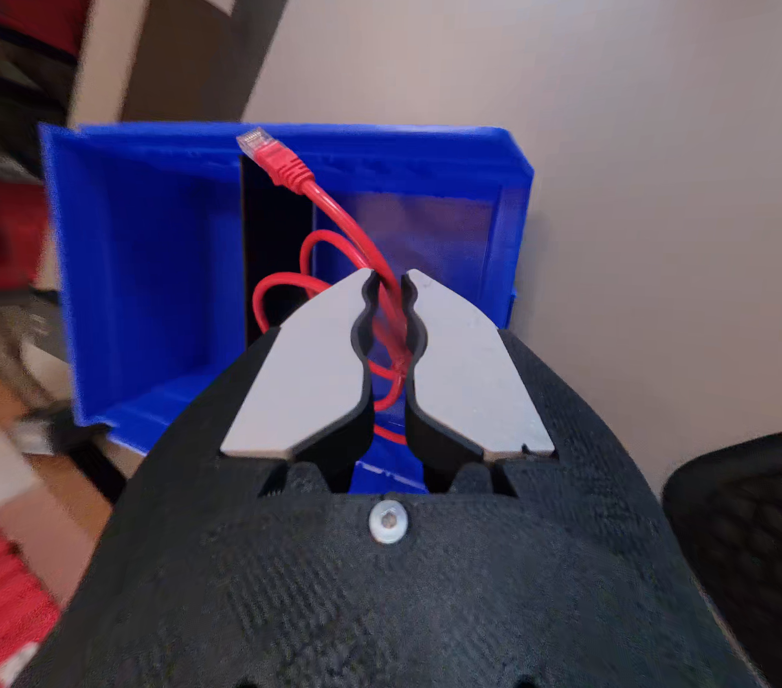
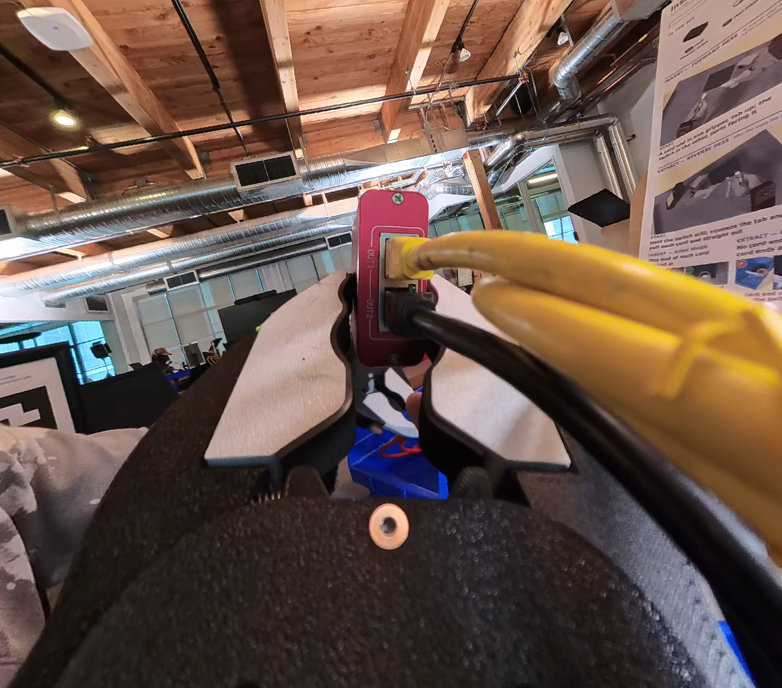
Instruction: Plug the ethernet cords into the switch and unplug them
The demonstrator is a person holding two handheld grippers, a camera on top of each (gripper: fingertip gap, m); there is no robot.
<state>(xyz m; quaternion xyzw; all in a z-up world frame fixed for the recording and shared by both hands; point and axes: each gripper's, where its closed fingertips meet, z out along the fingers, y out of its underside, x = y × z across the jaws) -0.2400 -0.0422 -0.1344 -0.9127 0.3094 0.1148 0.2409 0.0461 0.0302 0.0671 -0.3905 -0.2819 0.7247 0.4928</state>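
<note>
Left tongs (image 1: 388, 278) clenched on red cord (image 1: 359, 232) above blue bin (image 1: 139, 266), plug (image 1: 271, 156) free. Right tongs (image 2: 387, 287) gripped switch (image 2: 391, 278), yellow cord (image 2: 550, 287) and black cord (image 2: 465, 333) seated. Cord limp, light; probably better held nearer plug.

My left camera looks forward and down, close into the blue bin (image 1: 148, 266). My right camera tilts up toward the ceiling beams (image 2: 271, 33). Both glimpse that bin.

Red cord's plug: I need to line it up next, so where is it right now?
In the left wrist view the red cord's plug sticks up unplugged beyond the left gripper, which pinches the cord, in front of the blue bin.
</note>
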